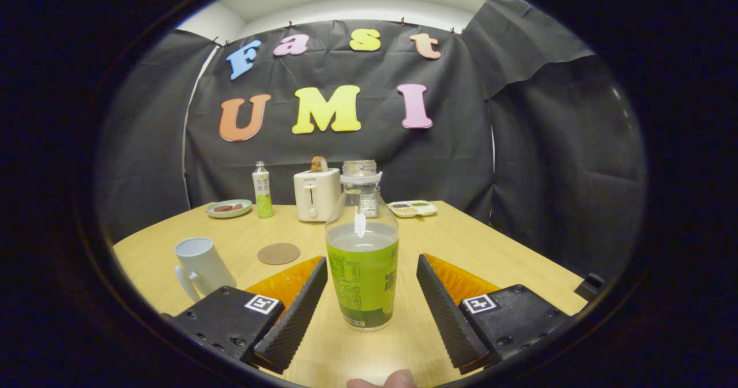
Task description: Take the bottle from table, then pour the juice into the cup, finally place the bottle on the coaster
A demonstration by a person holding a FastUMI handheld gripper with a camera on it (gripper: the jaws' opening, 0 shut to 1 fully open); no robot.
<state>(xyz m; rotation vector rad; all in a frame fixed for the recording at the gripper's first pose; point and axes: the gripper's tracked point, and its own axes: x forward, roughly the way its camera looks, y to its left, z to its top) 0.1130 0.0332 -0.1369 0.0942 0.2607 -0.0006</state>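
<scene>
An open, capless bottle [362,261] with a green label and pale juice stands upright on the wooden table [496,249]. It sits between my two fingers, with a gap on each side. My gripper [372,278] is open around it. To the left of the left finger stands a white cup [202,266] with its handle toward me. A round brown coaster [278,253] lies flat beyond the left finger, left of the bottle.
At the table's far side stand a second small green-labelled bottle [263,191], a white toaster [316,194] holding bread, a green plate [229,208] with food and a white divided dish [413,208]. A fingertip [383,381] shows at the near edge.
</scene>
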